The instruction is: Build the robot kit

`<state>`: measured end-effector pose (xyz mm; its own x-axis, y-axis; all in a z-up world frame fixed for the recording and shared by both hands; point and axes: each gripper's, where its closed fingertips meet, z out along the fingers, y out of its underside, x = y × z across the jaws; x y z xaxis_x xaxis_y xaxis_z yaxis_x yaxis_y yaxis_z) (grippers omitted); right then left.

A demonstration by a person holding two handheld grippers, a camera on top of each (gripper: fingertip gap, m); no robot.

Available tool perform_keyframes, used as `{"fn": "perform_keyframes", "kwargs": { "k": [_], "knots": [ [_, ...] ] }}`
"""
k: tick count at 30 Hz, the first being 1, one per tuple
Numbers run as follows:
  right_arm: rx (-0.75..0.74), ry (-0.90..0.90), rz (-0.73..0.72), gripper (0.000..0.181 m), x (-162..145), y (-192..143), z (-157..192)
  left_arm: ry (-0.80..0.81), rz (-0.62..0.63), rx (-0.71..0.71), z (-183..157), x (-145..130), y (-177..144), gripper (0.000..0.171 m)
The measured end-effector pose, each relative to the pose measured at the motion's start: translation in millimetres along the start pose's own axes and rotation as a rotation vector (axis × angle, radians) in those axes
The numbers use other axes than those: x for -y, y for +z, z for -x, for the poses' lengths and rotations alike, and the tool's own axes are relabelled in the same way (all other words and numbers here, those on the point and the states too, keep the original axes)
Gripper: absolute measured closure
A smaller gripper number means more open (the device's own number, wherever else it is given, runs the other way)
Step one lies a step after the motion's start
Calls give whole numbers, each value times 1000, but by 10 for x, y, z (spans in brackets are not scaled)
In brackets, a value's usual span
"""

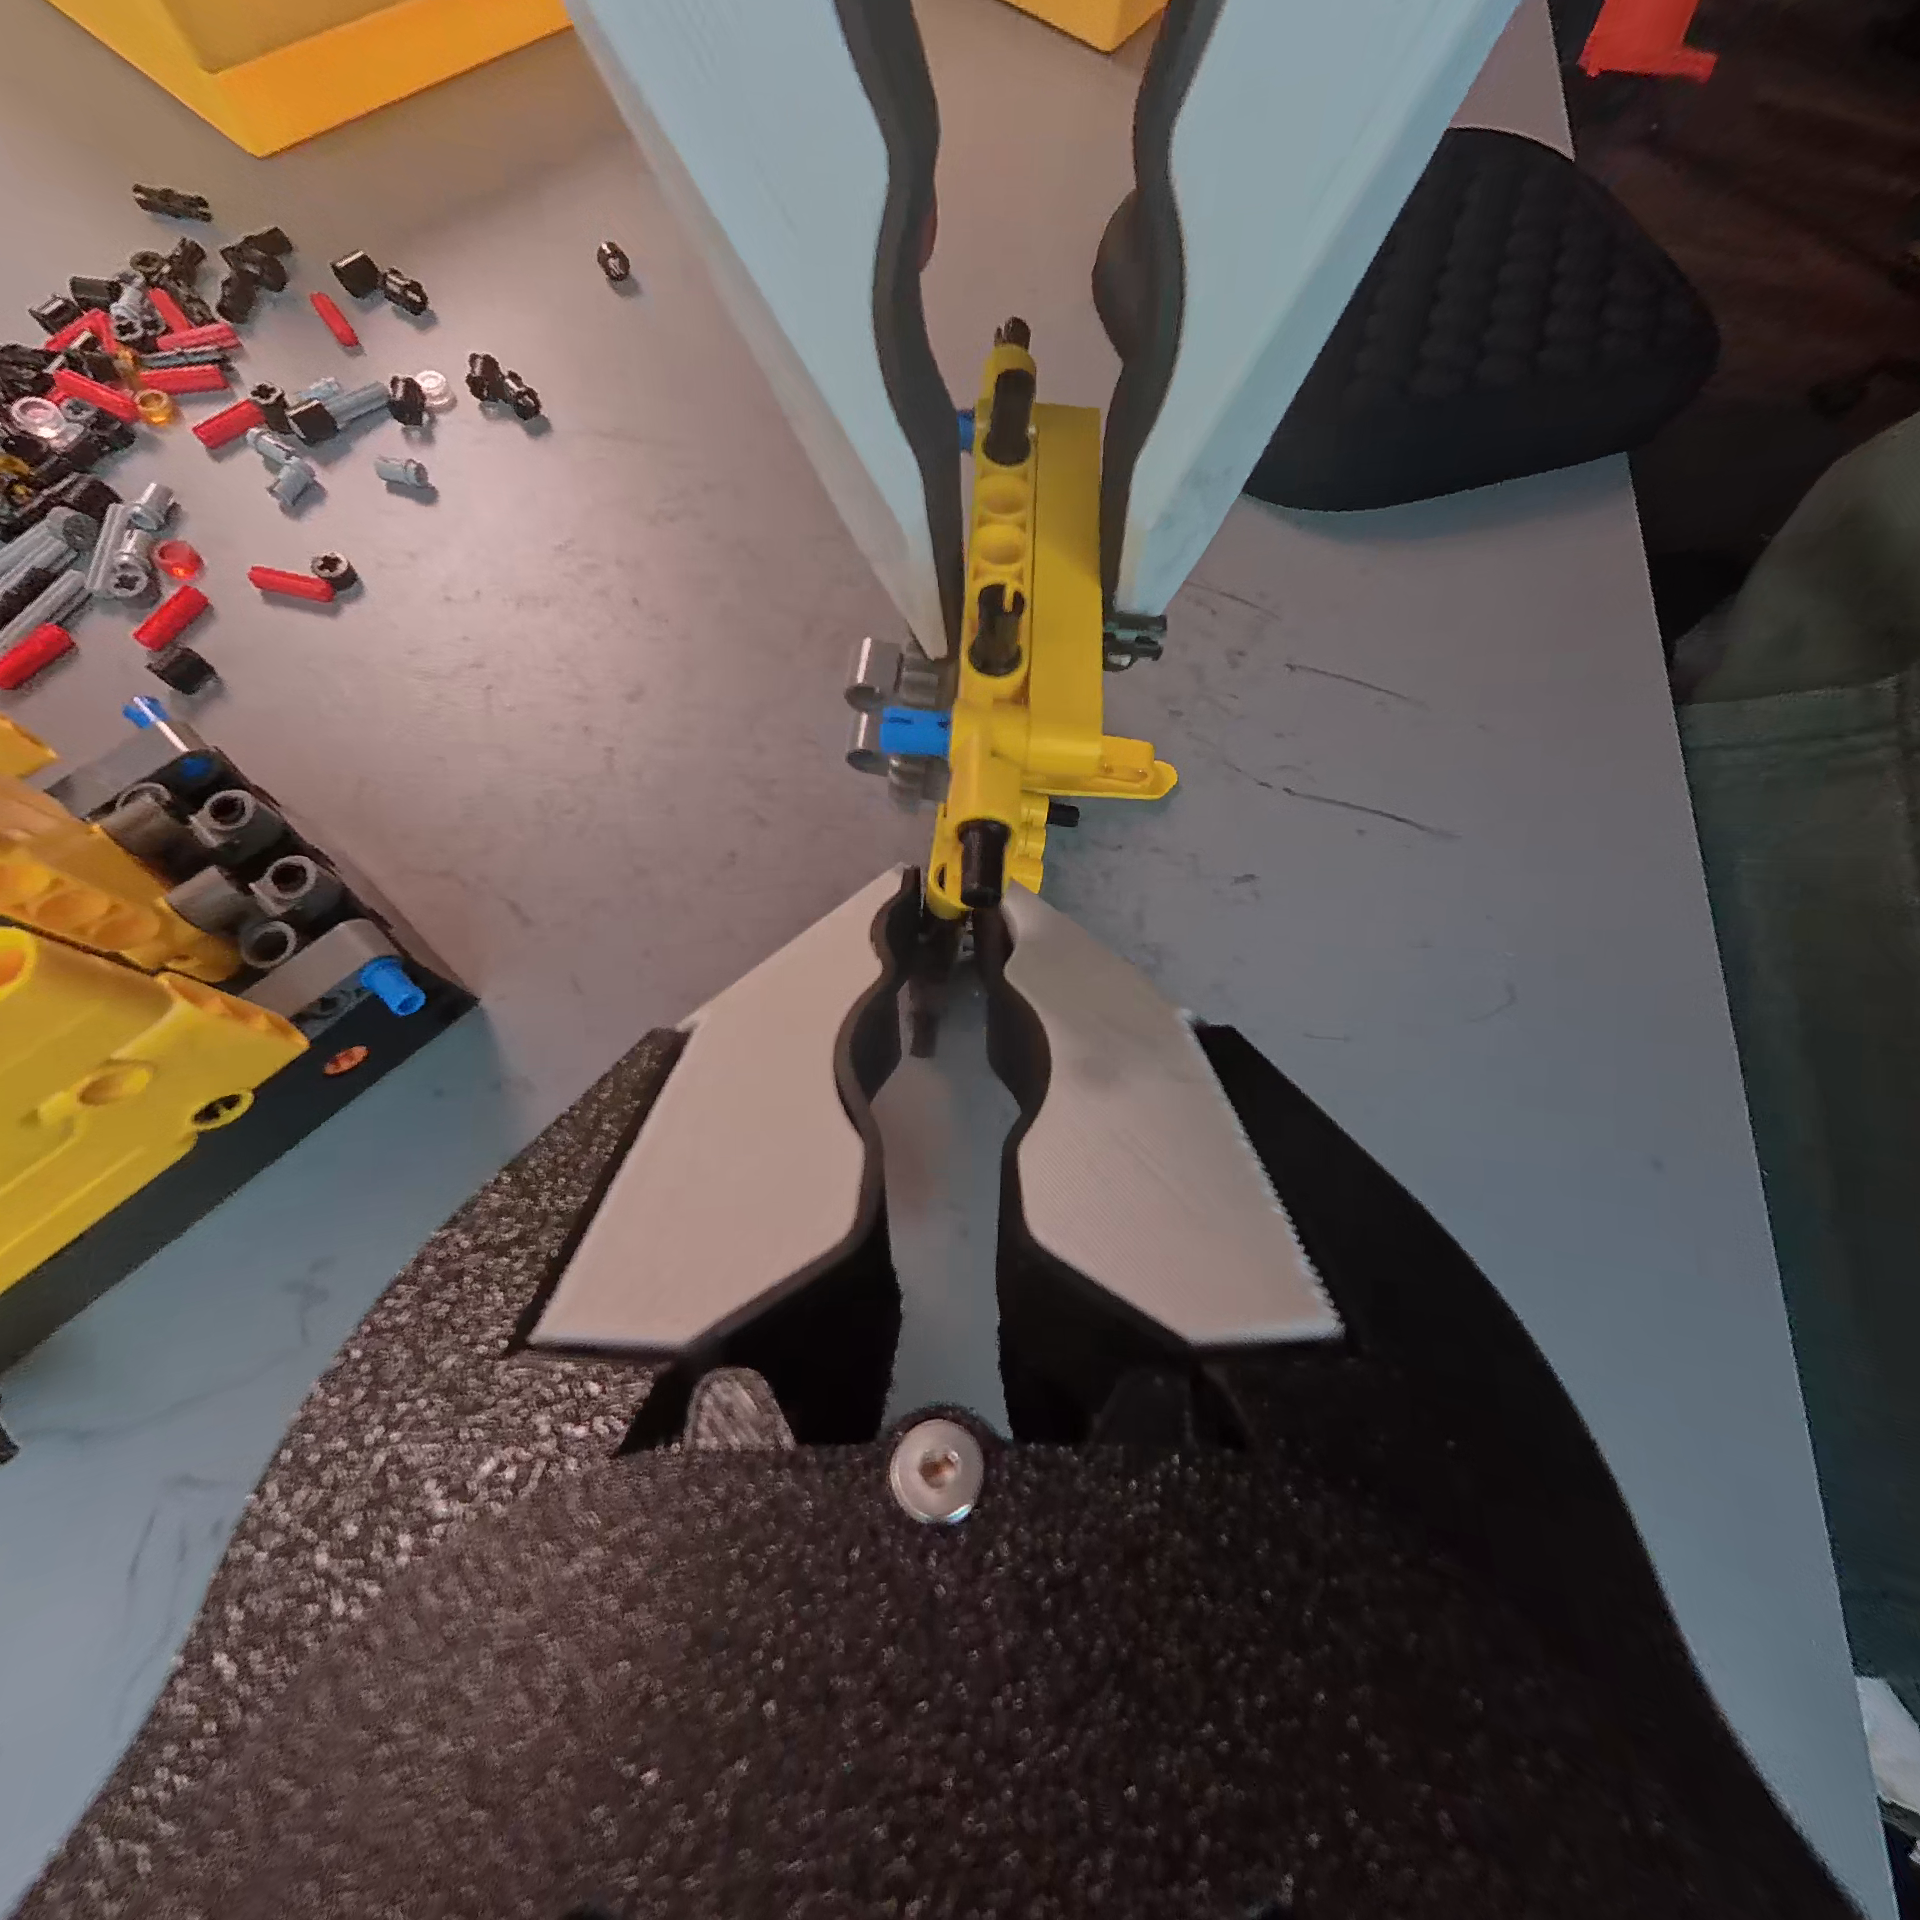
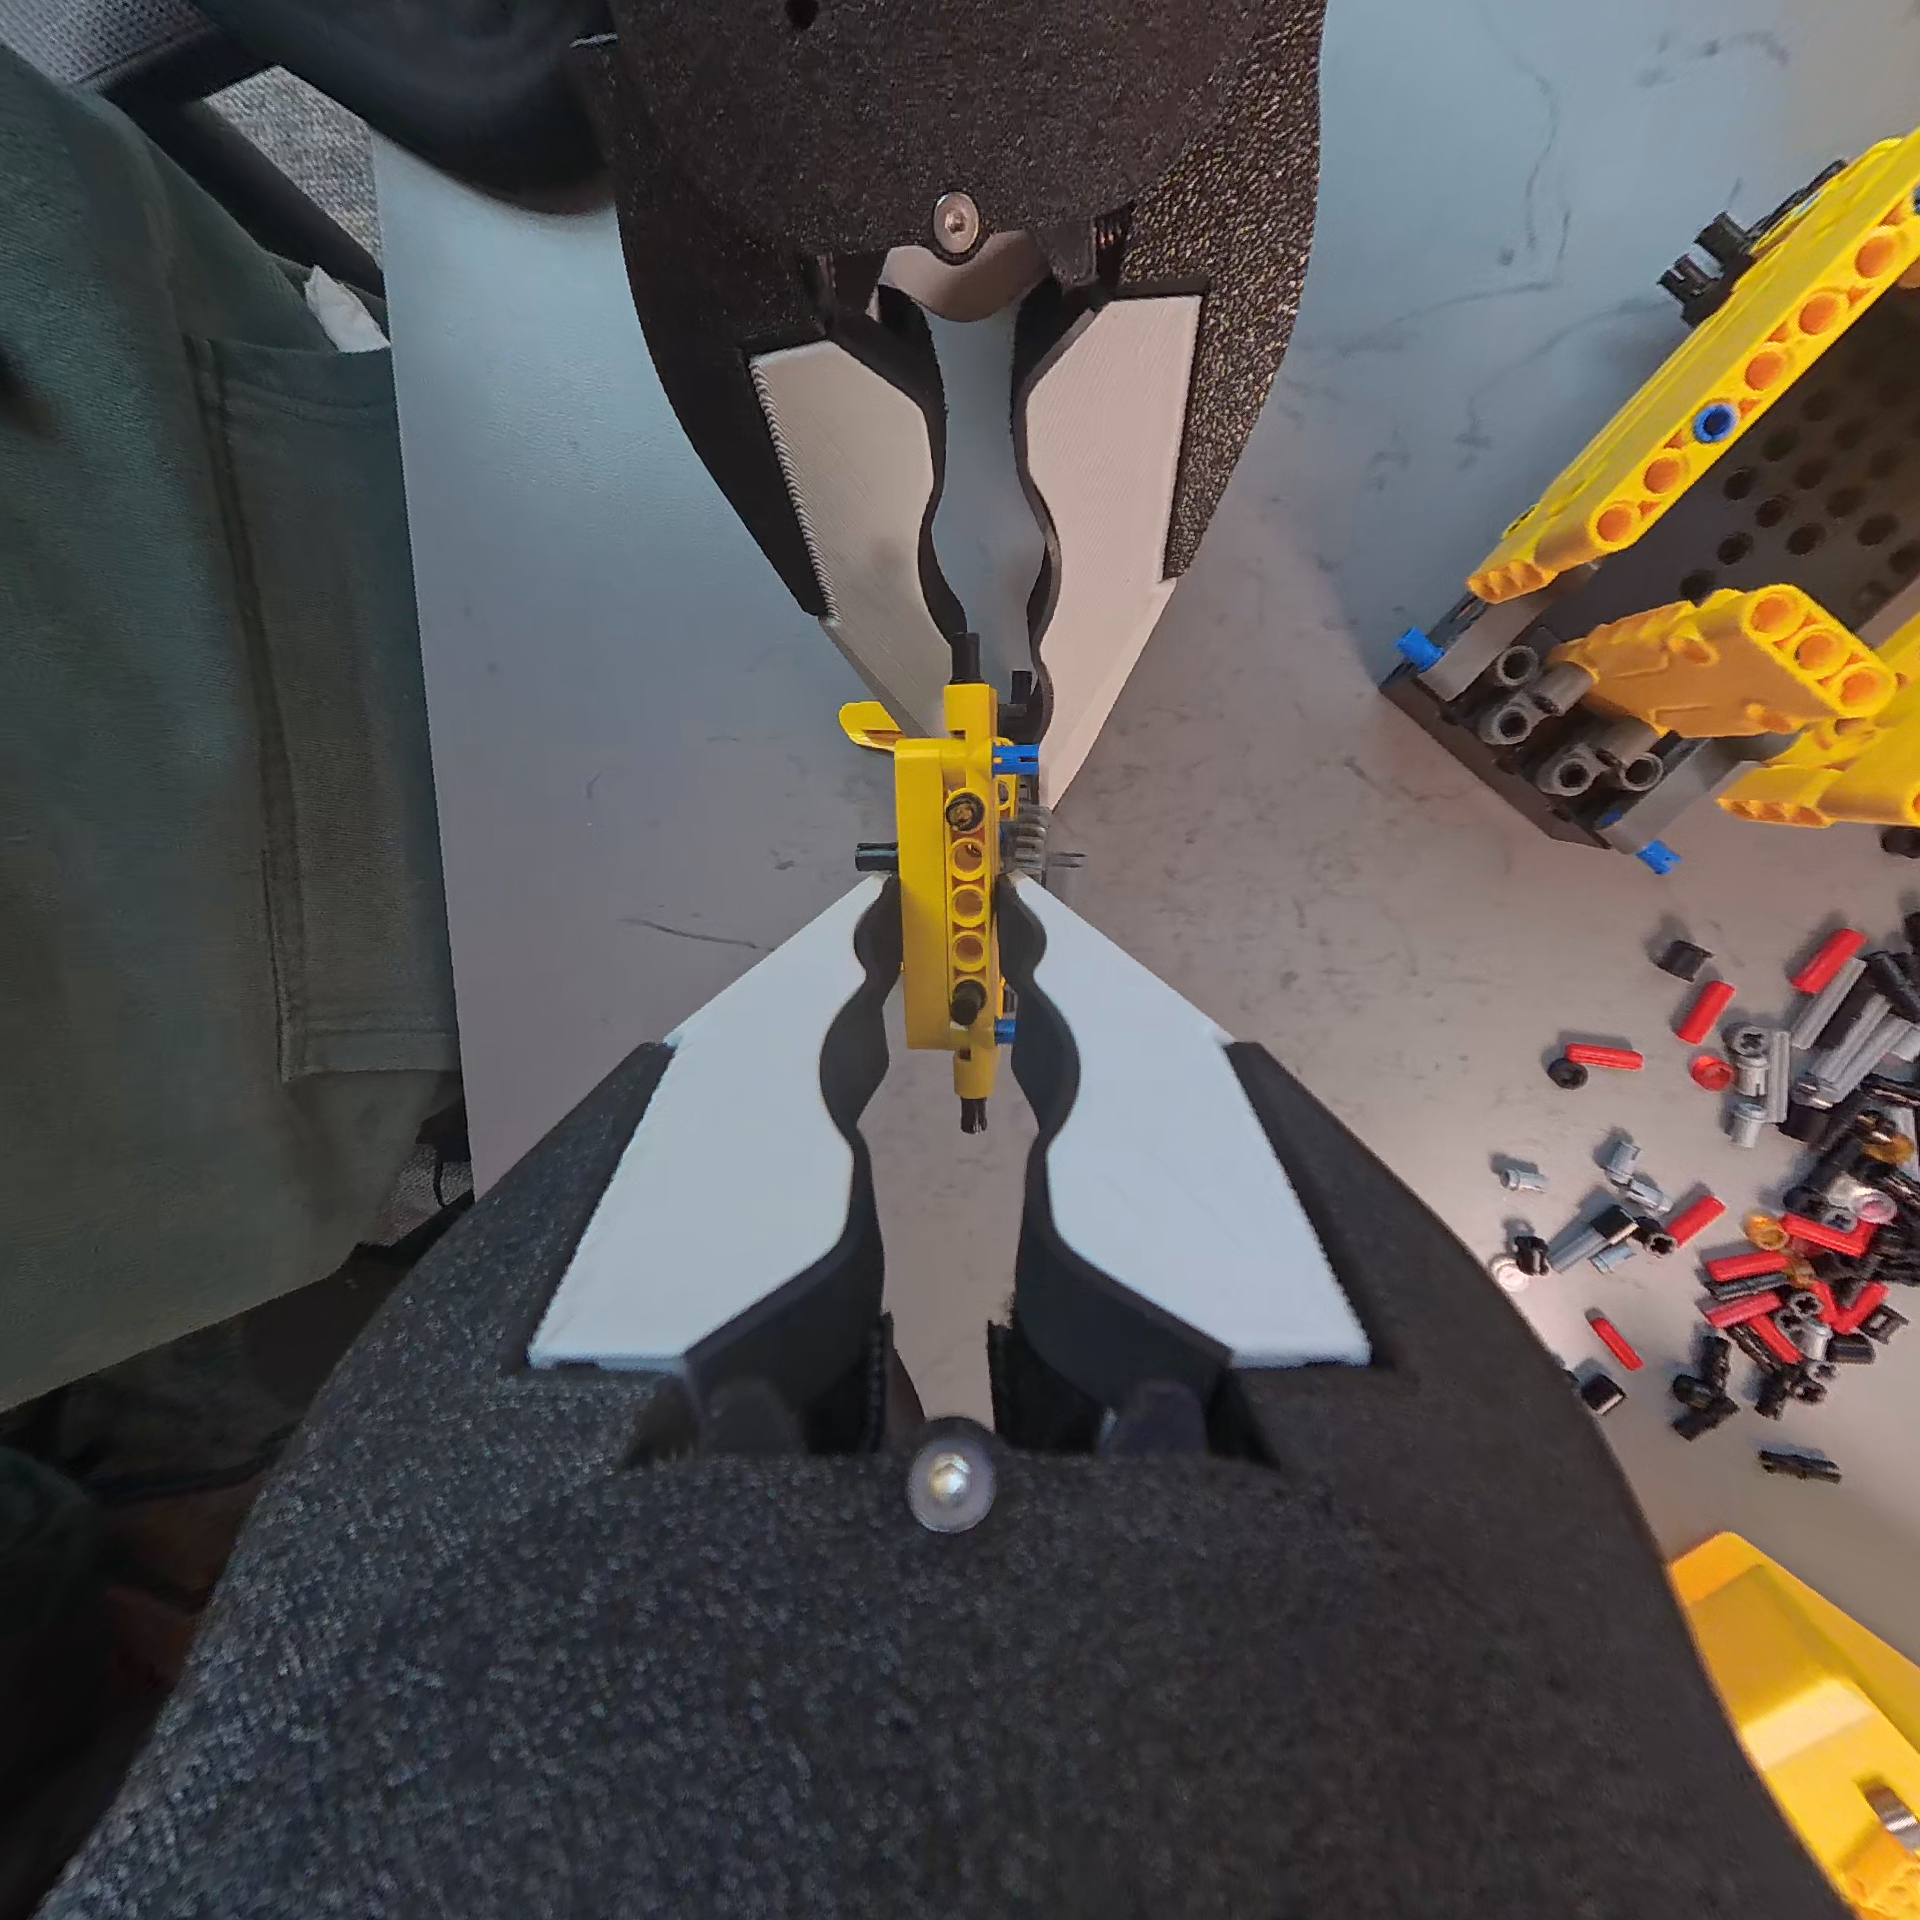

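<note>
A small yellow beam assembly [image 1: 1060,582] with black pins, blue pins and a grey gear is held above the grey table [image 1: 623,675] between both grippers, which face each other. My left gripper [image 1: 956,904] is shut on the near end of the assembly, at its black pin. My right gripper [image 1: 1034,634] reaches in from the top of that view and clamps the beam's sides. In the right wrist view my right gripper [image 2: 951,894] is shut on the yellow assembly [image 2: 920,935], and the left gripper [image 2: 987,727] grips its far end.
A pile of small red, black and grey pieces [image 1: 135,416] [image 2: 1808,1247] lies on the table. A larger yellow and black model [image 1: 135,987] [image 2: 1714,623] stands beside it. A yellow bin [image 1: 312,73] [image 2: 1808,1714] and a person's green garment [image 2: 156,727] are at the edges. About 5 cm separates my left fingertips from my right.
</note>
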<state>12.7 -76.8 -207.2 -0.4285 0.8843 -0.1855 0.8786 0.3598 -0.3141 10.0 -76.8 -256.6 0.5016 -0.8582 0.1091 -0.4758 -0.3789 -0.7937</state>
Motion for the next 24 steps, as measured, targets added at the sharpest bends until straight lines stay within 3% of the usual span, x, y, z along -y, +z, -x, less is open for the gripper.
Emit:
{"fn": "perform_keyframes", "kwargs": {
  "k": [24],
  "knots": [
    [17,-102,-177,164,24,3,47,33,7,55,31,-12,4,164]
  ]
}}
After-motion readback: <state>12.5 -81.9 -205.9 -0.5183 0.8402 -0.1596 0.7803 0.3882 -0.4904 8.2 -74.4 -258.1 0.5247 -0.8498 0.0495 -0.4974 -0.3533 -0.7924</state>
